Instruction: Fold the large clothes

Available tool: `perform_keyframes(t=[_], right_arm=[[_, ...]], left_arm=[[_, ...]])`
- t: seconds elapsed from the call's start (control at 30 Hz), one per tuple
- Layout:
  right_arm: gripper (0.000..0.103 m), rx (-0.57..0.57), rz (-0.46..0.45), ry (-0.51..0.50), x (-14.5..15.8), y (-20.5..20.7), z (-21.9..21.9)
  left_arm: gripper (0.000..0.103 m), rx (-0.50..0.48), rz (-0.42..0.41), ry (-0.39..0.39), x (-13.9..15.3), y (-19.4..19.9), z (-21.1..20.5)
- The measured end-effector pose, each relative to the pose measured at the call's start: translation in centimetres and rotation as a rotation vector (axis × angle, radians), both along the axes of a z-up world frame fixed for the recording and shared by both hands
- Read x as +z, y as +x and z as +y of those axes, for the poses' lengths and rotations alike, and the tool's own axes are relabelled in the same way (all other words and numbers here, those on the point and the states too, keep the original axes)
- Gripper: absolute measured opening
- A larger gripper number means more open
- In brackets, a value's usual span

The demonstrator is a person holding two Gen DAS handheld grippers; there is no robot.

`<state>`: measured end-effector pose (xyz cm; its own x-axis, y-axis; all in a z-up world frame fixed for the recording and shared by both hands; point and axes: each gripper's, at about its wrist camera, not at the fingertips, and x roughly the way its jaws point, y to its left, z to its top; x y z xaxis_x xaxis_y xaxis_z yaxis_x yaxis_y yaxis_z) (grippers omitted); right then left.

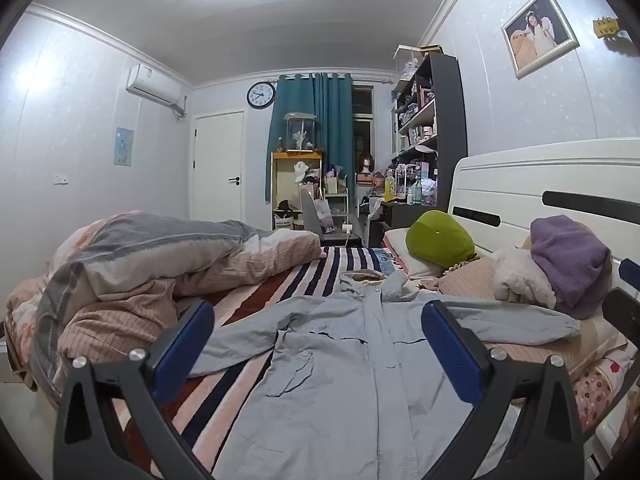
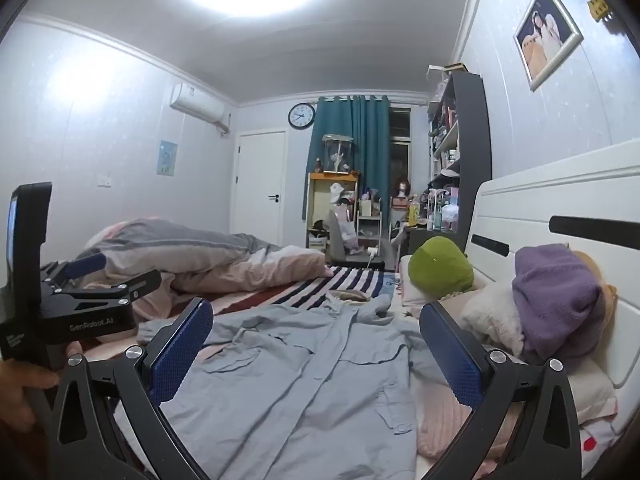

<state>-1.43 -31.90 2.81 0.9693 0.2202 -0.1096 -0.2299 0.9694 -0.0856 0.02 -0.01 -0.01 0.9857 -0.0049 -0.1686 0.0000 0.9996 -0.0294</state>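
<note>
A large light-blue jacket (image 1: 352,364) lies spread flat on the striped bed sheet (image 1: 304,276), front up, collar toward the far end and sleeves out to both sides. My left gripper (image 1: 316,344) hovers above its lower half, jaws wide apart, nothing between the blue pads (image 1: 180,348). In the right wrist view the same jacket (image 2: 304,376) fills the foreground. My right gripper (image 2: 316,344) is open above it and holds nothing. The left gripper's body (image 2: 72,304) shows at the left edge there, held in a hand (image 2: 24,384).
A bunched pink and grey duvet (image 1: 132,264) covers the bed's left side. Along the white headboard (image 1: 560,188) on the right lie a green plush (image 1: 440,240), a purple cloth (image 1: 568,264) and pillows. Shelves (image 1: 424,120), a desk and teal curtains (image 1: 316,132) stand beyond the bed.
</note>
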Motion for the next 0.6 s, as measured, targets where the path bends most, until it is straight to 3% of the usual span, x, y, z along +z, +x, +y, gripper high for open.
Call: perform_keyframes(t=[0.6], right_arm=[[0.103,-0.057,0.017,0.038,-0.4,0.0,-0.1]], left_arm=[[0.102,-0.048,0.013,0.02,-0.2,-0.2,-0.5]])
